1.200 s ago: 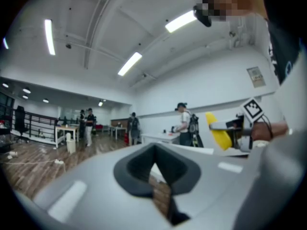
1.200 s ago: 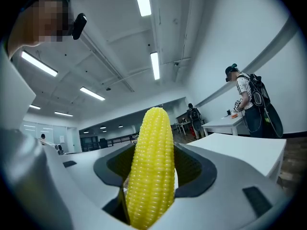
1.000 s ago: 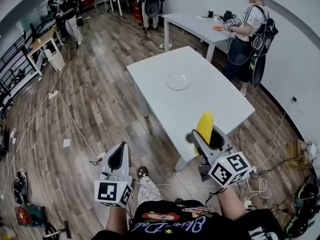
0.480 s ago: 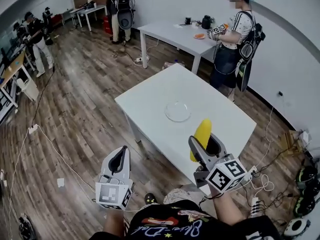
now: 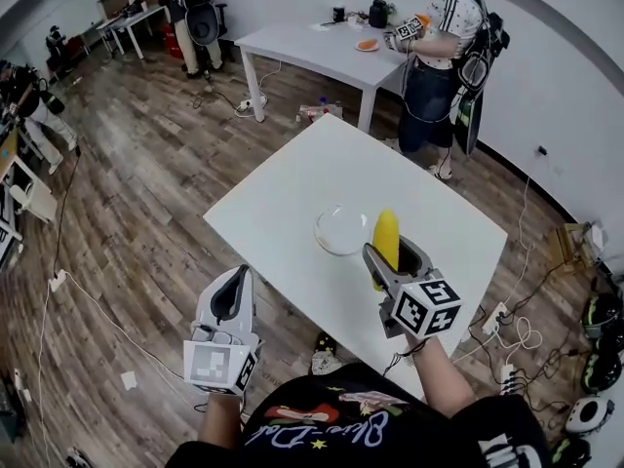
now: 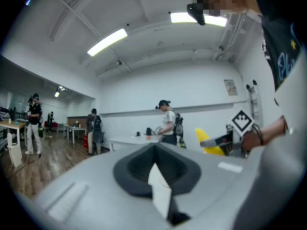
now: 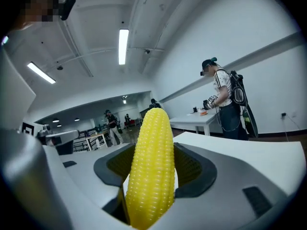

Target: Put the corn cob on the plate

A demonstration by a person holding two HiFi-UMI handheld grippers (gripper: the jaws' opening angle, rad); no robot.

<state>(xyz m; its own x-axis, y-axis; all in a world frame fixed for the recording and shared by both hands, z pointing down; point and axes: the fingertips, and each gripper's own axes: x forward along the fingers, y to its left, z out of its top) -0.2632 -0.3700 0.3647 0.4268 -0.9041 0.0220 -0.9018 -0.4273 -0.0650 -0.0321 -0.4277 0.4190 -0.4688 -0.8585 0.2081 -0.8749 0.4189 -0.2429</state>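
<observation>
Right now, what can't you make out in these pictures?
- Corn cob, lower end: covered by the jaws of the right gripper, in the head view and the right gripper view.
- Plate: outside both gripper views; the head view cannot settle whether the cob hangs over it.
- Orange thing on the far table: too small, head view.

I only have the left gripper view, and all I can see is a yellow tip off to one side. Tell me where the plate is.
Observer: In the head view, a clear plate sits on the white table, just ahead of the right gripper.
Operator: Confirm the grip.
Observer: In the right gripper view, the jaws are shut on the corn cob, with its tip pointing out ahead.
Operator: Report whether it is over the plate.
Observer: Not yet. In the head view the cob shows just right of the plate's rim. I cannot tell how high it is above the table.
</observation>
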